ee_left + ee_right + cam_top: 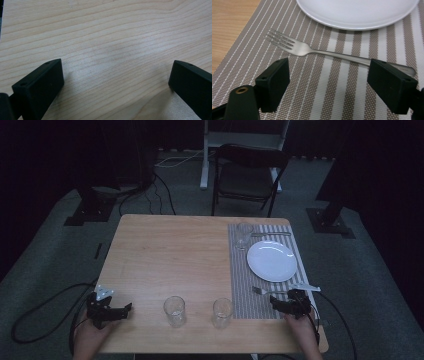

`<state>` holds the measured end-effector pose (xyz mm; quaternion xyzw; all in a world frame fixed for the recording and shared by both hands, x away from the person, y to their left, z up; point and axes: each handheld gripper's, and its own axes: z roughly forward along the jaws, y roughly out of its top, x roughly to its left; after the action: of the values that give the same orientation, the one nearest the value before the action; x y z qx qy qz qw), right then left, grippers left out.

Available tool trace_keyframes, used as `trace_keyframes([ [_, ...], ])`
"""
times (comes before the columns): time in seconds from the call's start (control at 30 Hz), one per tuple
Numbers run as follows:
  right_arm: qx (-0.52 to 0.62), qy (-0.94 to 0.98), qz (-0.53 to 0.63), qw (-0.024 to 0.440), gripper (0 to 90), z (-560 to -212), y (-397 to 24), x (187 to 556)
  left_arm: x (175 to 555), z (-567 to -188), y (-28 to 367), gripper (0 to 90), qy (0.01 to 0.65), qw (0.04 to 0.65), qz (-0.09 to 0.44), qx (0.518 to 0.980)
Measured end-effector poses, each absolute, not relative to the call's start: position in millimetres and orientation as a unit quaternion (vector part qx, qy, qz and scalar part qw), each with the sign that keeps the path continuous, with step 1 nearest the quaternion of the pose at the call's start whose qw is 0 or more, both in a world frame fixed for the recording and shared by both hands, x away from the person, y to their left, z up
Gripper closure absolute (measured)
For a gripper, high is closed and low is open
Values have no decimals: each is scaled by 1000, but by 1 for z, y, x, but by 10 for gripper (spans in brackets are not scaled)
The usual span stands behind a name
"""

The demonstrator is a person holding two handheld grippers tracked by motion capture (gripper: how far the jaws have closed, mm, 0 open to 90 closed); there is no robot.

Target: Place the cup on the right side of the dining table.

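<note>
At the near edge of the wooden surface point(175, 250), the left tongs point(127, 308) lie low in the person's left hand point(90, 336), pointing sideways toward the middle. In the left gripper view their jaws stand spread wide over bare wood, with nothing between them. Two empty glasses stand just beyond the near edge, one point(174, 311) near the left tongs' tips and another point(222, 312) just beside the striped placemat point(250, 295); neither touches anything else.

At the near right, the right tongs point(274, 304) sit in the person's right hand point(302, 327), over the near end of the placemat and pointing left and slightly away. In the right gripper view they point(328, 75) are spread, empty, and tilted down toward the mat. The right-hand jaw covers part of the fork's handle without pinching it.

The fork point(317, 51) lies flat on the placemat, just beyond the right tongs and between them and the white plate point(271, 261). Its long axis runs across the mat, roughly along the near edge of the surface, with the tines point(256, 290) toward the middle and the handle reaching the mat's right edge. Fork and plate lie near each other but apart.

Past the plate, a third glass point(243, 235) stands at the mat's far left corner, and a piece of cutlery point(270, 234) lies along its far end. Behind the surface stands a folding chair point(247, 177).
</note>
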<state>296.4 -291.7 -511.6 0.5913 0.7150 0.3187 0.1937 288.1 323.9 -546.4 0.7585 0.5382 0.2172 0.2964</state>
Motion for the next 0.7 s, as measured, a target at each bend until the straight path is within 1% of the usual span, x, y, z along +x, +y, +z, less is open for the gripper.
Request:
trace_keyframes([
  [0.13, 591, 704, 331, 212, 178, -519, -298, 288, 288, -546, 324, 2, 538, 296, 217, 759],
  [0.27, 598, 698, 333, 211, 172, -525, -304, 279, 288, -546, 324, 2, 538, 296, 217, 759],
  [0.3, 598, 698, 334, 208, 135, -527, -306, 277, 288, -546, 324, 2, 538, 296, 217, 759],
  [0.33, 598, 698, 338, 202, 127, -529, -308, 275, 288, -546, 324, 2, 538, 296, 217, 759],
  [0.47, 600, 696, 335, 207, 127, -538, -312, 266, 288, -546, 324, 2, 538, 296, 217, 759],
  [0.63, 608, 692, 320, 223, 121, -546, -317, 258, 288, -546, 324, 2, 538, 296, 217, 759],
  [0.7, 614, 686, 309, 238, 121, -547, -318, 255, 288, -546, 324, 2, 538, 296, 217, 759],
])
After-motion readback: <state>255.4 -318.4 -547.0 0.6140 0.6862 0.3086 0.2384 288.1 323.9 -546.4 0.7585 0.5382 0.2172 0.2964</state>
